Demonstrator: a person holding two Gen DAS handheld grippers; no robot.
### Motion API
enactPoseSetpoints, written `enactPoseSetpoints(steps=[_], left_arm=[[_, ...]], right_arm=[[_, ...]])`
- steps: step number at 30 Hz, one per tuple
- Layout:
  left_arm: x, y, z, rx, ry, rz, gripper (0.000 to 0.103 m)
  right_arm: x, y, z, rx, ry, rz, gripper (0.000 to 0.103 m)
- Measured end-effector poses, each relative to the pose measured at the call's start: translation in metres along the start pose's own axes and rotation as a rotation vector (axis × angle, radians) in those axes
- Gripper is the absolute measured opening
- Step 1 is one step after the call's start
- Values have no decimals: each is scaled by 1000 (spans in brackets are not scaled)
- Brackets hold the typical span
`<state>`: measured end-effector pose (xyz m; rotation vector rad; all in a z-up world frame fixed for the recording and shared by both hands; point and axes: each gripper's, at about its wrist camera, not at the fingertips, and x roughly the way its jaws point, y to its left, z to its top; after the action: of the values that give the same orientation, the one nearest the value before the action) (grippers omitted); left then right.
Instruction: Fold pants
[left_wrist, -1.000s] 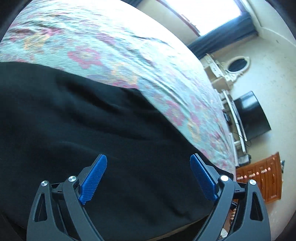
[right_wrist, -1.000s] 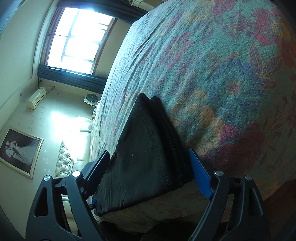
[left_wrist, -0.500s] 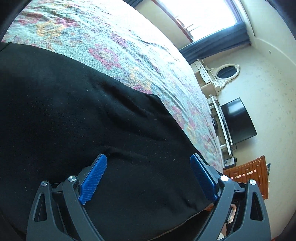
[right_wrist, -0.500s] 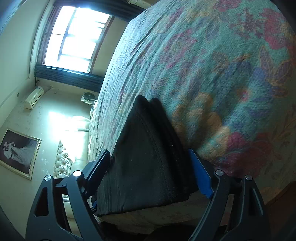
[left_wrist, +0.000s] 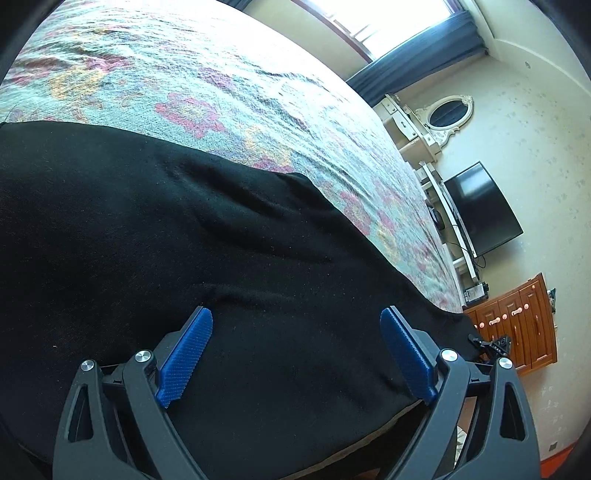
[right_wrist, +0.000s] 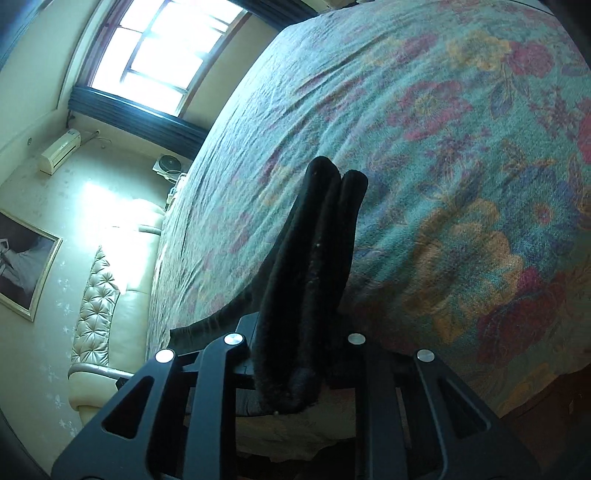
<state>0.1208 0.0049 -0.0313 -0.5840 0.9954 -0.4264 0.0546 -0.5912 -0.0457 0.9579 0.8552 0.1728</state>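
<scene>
The right gripper (right_wrist: 299, 343) is clamped on a thick folded edge of the black pants (right_wrist: 314, 266) (several layers bunched between its fingers). The left gripper (left_wrist: 295, 354) hangs spread wide over the pants (left_wrist: 184, 258), gripping nothing. The pants lie on the flowered bedspread (left_wrist: 229, 85). Beyond stand a television (left_wrist: 480, 210) and a window (right_wrist: 162, 51).

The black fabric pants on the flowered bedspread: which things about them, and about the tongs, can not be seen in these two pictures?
- Black fabric pants, left wrist view: whole outline and fold count unknown; the left and bottom edges cut them off.
- Right tongs, right wrist view: pads hidden by the pinched fabric.
- Left tongs: wide open over the cloth; contact cannot be told.
- Flowered bedspread: what lies under the pants is covered.
</scene>
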Motion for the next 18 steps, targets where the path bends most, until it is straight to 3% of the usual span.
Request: enactPoseSetpoints(steps=[7, 11, 18], left_arm=[[-21, -1, 3, 47, -34, 122, 91], [-29, 11, 0, 58, -42, 155, 91], [-40, 30, -6, 24, -52, 124, 91]], right_arm=[[-14, 69, 1, -93, -40, 39, 20], [-17, 112, -3, -155, -49, 82, 20], [-7, 195, -23, -276, -43, 165, 20]])
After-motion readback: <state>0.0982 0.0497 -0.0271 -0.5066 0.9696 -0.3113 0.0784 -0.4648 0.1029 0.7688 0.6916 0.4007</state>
